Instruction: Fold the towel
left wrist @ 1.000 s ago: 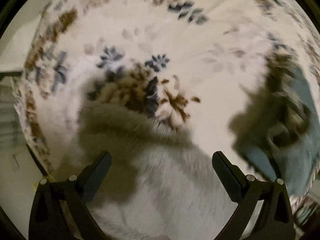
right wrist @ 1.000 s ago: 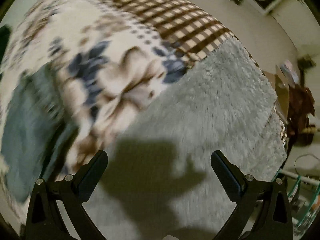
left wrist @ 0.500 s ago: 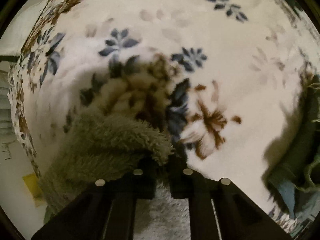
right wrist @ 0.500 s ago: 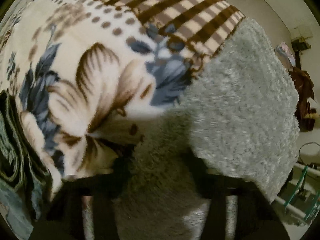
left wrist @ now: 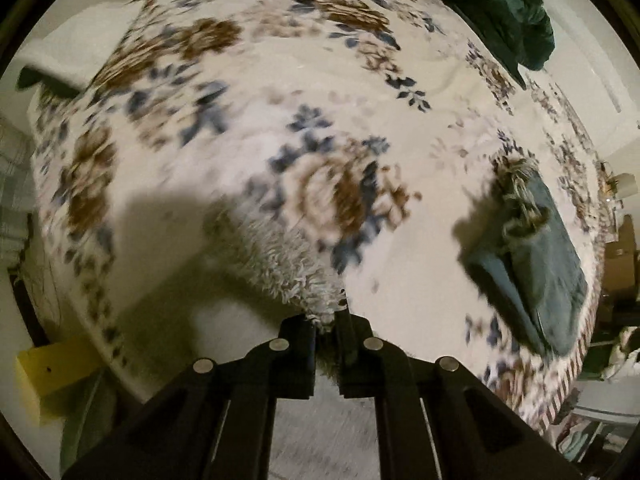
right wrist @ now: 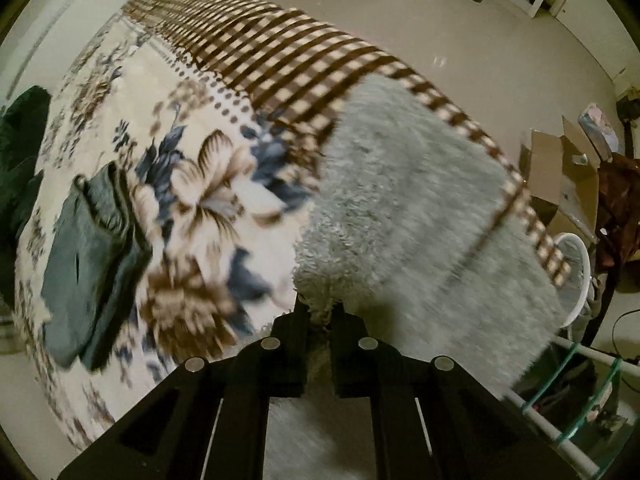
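A shaggy grey towel (right wrist: 408,200) lies spread over the right side of a bed covered by a floral blanket (right wrist: 200,192). My right gripper (right wrist: 320,318) is shut on a raised corner of this towel, its fingers pinching the pile. In the left wrist view the same grey towel (left wrist: 280,264) rises as a fluffy tuft, and my left gripper (left wrist: 326,320) is shut on it, lifted above the floral blanket (left wrist: 320,120). More of the towel hangs below the left fingers.
A folded blue-grey cloth (left wrist: 536,264) lies on the blanket, the folded cloth (right wrist: 92,264) showing left in the right view. A dark green cloth (left wrist: 496,8) sits at the far side. Cardboard boxes (right wrist: 568,176), a white hoop (right wrist: 580,272) and a glass shelf (right wrist: 576,400) stand right of the bed.
Both grippers went from open to shut on towel corners. Both have since lifted away from the bed, carrying the towel up, so more of the bed and room shows.
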A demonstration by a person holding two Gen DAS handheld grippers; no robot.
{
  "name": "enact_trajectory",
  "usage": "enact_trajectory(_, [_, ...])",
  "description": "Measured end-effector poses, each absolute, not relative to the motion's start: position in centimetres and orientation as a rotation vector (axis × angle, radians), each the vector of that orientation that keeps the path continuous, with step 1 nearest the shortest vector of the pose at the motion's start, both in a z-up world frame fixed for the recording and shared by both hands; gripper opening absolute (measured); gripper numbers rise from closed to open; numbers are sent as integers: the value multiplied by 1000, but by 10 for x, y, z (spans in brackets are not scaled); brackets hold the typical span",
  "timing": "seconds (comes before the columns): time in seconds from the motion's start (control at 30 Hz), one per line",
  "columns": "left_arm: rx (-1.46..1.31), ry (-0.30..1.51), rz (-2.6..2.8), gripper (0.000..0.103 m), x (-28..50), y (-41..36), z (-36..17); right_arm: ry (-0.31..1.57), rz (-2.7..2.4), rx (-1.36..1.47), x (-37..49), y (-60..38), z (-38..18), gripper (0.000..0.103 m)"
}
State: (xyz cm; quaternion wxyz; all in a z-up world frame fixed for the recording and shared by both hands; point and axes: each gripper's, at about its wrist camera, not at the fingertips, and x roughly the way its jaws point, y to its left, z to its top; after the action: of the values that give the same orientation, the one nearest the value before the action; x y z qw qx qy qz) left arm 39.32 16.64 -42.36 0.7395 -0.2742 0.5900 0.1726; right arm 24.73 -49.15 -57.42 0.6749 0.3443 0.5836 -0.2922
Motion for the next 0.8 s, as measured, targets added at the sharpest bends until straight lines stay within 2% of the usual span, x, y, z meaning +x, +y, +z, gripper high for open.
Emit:
enact_trajectory(0.1, [-610,1314,383,5,346,170,-422,1330,-634,737,203,-481,-554,8])
enact_trajectory(0.2, [-587,1355,418,5,297,178,-439,1364,-625,704,157,-476,-560,8])
enact_trajectory(0.47, [-592,1475,532,5,223,189,-542,1497,-666,691,77,-469,-638,8])
enact_trajectory(0.6, [-643,1450,537,9,215,194,-563,1546,-679,722,58,-471,-670,10])
enact_trajectory(0.63, [-639,1427,533,10,216,194,-559,1554,-674,749,56,-472,-674,14])
enact_trajectory(0.67, [-644,1412,525,10,216,194,-556,1563,-666,782,51,-473,-677,22])
enact_trajectory(0.7, [-656,1395,503,10,218,194,-551,1560,-655,800,48,-474,-677,36])
enact_trajectory(0.73, [-647,1385,493,15,219,193,-546,1545,-640,818,45,-474,-674,43])
enact_trajectory(0.77, [-617,1367,495,20,221,192,-536,1524,-629,831,40,-474,-668,54])
enact_trajectory(0.8, [-603,1349,487,33,224,190,-528,1508,-628,831,38,-476,-662,64])
